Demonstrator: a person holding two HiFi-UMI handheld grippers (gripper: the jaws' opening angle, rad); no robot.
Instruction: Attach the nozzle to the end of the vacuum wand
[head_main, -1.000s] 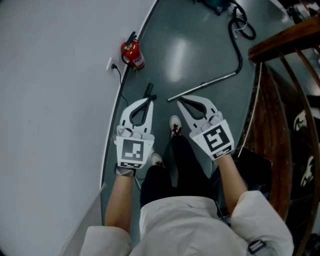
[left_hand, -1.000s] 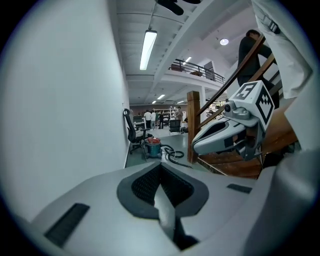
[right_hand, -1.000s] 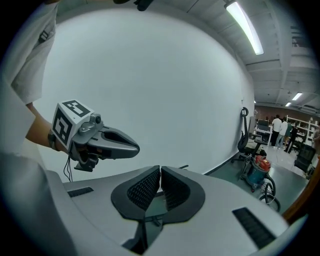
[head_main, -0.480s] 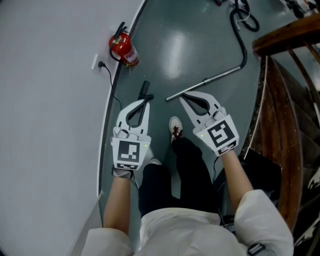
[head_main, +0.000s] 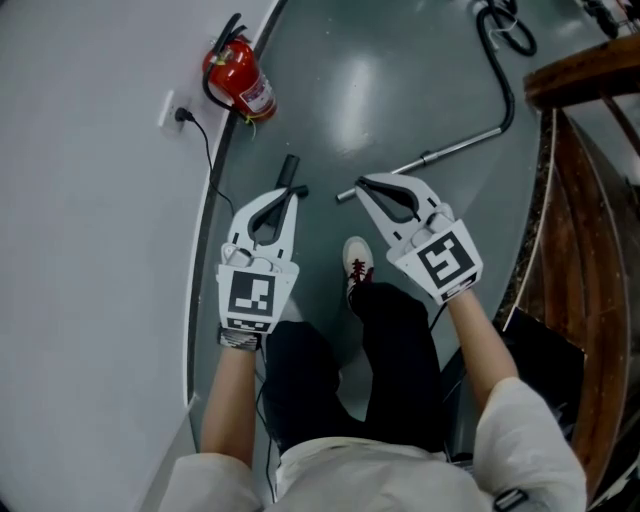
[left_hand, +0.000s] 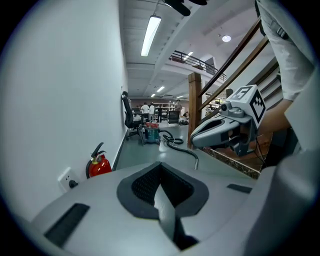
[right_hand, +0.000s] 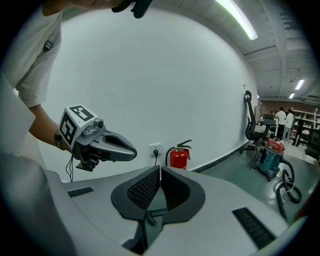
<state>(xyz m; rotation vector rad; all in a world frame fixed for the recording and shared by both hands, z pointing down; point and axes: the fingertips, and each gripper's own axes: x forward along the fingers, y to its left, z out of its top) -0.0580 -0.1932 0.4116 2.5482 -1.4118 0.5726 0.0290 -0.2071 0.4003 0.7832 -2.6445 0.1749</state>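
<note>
White wall (head_main: 90, 250) down the left, curving with the lens; beside it a glossy grey-green floor (head_main: 370, 90) with a pale glare patch. Dark wooden stair rail (head_main: 585, 75) on the right. Long open hall beyond, lit by ceiling strips, with a chair (left_hand: 129, 117) by the wall and a small vacuum (left_hand: 151, 133) far down the floor. From that end, a black hose (head_main: 500, 70) looping across the floor and joined to the wand (head_main: 460, 147): a slim, straight silver tube with a collar partway along, lying flat and slanting down-left, its bare open end just by the tip of the right claw (head_main: 363, 184). Left claw (head_main: 289, 196) level with it, held out over the floor. Both clenched tight, ribbed pads pressed together, nothing between them. Red extinguisher (head_main: 235, 75) standing at the foot of the wall. Nozzle (head_main: 290, 168) on the floor near the wall's base: short, narrow, black, lying just past the left claw's tip, close to the wand's open end but apart from it, not fitted. White socket (head_main: 172, 112) low on the wall, with a black cord plugged in and trailing down.
</note>
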